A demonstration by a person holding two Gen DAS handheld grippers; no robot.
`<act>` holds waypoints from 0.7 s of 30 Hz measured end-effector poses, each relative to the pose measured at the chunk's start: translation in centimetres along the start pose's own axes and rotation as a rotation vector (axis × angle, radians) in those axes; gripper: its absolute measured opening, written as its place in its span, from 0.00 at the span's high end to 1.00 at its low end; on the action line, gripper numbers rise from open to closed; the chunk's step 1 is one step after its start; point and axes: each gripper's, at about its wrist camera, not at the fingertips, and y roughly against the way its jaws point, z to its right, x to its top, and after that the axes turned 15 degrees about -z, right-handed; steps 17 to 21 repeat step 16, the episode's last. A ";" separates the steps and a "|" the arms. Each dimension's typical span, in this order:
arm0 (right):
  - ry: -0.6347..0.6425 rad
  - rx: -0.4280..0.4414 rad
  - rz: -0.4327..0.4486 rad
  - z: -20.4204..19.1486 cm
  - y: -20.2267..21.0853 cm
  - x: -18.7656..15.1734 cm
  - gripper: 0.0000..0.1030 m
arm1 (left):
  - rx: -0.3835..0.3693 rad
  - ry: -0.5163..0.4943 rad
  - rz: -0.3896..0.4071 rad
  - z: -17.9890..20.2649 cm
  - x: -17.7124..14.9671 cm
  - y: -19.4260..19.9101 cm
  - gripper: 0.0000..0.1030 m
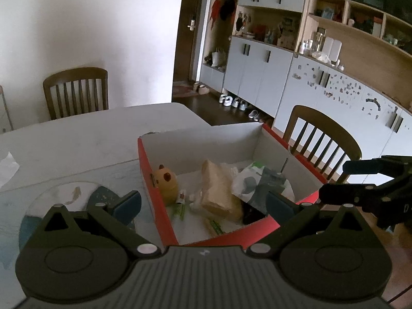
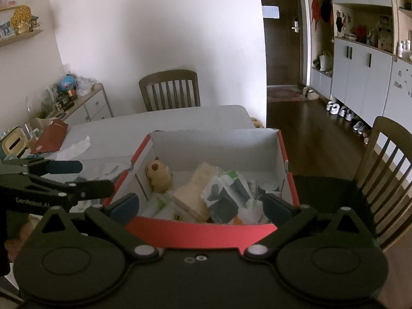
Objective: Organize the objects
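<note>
A red cardboard box (image 1: 155, 203) with a white inside stands on the table's right end. In it lie a yellow bear toy (image 1: 166, 180), a tan packet (image 1: 219, 193), a white and green bag (image 1: 253, 180) and small tubes. My left gripper (image 1: 203, 203) hangs open over the box's near left corner, nothing between its fingers. The right gripper (image 1: 334, 180) shows at the right, open, beside the box's right wall. In the right wrist view the same box (image 2: 200, 231), bear toy (image 2: 158, 175) and bag (image 2: 226, 190) lie under my open right gripper (image 2: 200, 206). The left gripper (image 2: 85, 177) is open at the left.
The white table (image 1: 90, 134) carries a round plate mat (image 1: 64, 195) and crumpled white paper (image 2: 77, 145). Wooden chairs stand at the far side (image 2: 170, 90) and at the right (image 1: 322, 139). A red pouch (image 2: 52, 135) and a tissue box (image 2: 13, 145) sit far left. Shoes (image 2: 342, 112) line the cabinets.
</note>
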 end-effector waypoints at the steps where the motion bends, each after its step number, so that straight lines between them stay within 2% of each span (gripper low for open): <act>1: 0.000 0.000 0.000 0.0 0.0 0.0 0.00 | 0.002 -0.002 0.003 0.0 0.0 0.0 0.00; 21: 0.006 0.010 -0.013 -0.1 -0.3 -0.1 0.00 | -0.005 -0.017 0.006 0.2 0.0 0.5 0.00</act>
